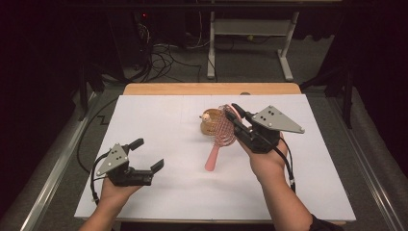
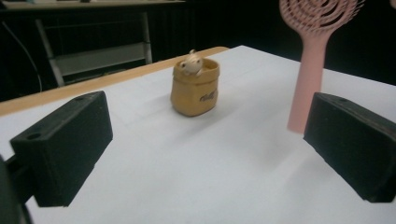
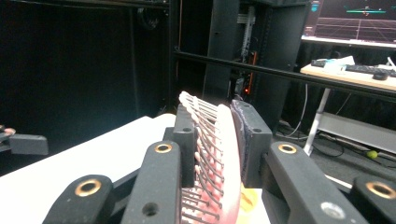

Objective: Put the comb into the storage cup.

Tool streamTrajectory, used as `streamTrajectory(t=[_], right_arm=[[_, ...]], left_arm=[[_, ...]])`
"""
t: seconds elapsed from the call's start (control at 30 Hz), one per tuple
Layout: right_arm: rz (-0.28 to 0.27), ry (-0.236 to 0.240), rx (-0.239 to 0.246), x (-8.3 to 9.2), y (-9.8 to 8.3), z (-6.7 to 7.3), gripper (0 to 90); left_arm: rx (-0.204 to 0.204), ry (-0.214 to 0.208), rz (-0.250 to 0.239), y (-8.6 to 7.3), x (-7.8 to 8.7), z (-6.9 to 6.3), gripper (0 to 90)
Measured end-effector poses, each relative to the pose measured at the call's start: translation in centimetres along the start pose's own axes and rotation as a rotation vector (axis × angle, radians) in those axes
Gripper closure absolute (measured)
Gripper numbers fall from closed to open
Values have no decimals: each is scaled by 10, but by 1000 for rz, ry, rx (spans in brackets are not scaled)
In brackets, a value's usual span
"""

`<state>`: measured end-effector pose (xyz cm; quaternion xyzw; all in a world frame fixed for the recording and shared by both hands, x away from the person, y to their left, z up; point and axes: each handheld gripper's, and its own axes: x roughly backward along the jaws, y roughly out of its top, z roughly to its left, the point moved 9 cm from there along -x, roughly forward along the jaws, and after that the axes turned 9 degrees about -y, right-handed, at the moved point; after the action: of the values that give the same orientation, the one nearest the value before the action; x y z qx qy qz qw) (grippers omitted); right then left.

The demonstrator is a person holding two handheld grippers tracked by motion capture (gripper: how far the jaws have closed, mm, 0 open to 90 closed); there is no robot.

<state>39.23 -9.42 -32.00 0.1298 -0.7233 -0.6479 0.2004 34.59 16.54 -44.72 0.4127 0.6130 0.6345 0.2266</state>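
White sheet (image 1: 159, 192): covers the table top nearest the person, and both forearms come in over its near edge.
Left gripper (image 1: 148, 154): held in the left hand low over the near left part of the sheet; its two black jaws stand wide apart with nothing between them, and in the left gripper view they frame bare sheet.
Right gripper (image 1: 235, 117): held in the right hand at the right of centre, farther in than the left one, with the grey three-cornered plate on top and the cable trailing back along the wrist.
Right grip: the jaws are clamped on the head of the pink hairbrush (image 1: 219, 139); in the right gripper view the bristled face lies against one pad and the smooth back against the other.
Hairbrush position: lifted clear of the sheet, head up in the jaws, handle hanging down and toward the person; in the left gripper view the handle's tip hangs above the sheet with a soft shadow under it.
Yellow pouch (image 1: 210, 122): stands upright on the sheet just behind and left of the brush head, with a small pale figure (image 2: 191, 62) peeking out of its top.
Wooden edge (image 1: 211, 89): the table's far rim shows beyond the sheet.
Background: a white table frame (image 1: 284, 53) and loose cables (image 1: 163, 55) on the grey floor, dark beyond.
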Motion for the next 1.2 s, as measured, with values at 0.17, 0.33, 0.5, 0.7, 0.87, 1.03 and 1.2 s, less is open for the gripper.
streamTrajectory(t=[0.17,0.33,0.5,0.7,0.87,1.03,1.2], right_arm=[[-4,-23,1,-1,3,-7,747],[-12,-42,2,-3,7,-15,747],[-12,-54,-1,-5,8,-21,746],[-21,-72,-5,-8,11,-31,747],[-17,-85,-6,-11,12,-36,747],[-17,-100,-6,-13,13,-40,746],[-19,-112,1,-16,17,-42,746]], left_arm=[[0,3,6,-9,2,5,0],[23,-2,23,-18,-2,11,0],[30,-4,23,-20,-2,11,0],[25,13,6,-21,-1,15,0],[9,-2,1,-21,-3,11,0],[10,5,4,-21,-3,12,0],[6,4,2,-22,-3,13,0]])
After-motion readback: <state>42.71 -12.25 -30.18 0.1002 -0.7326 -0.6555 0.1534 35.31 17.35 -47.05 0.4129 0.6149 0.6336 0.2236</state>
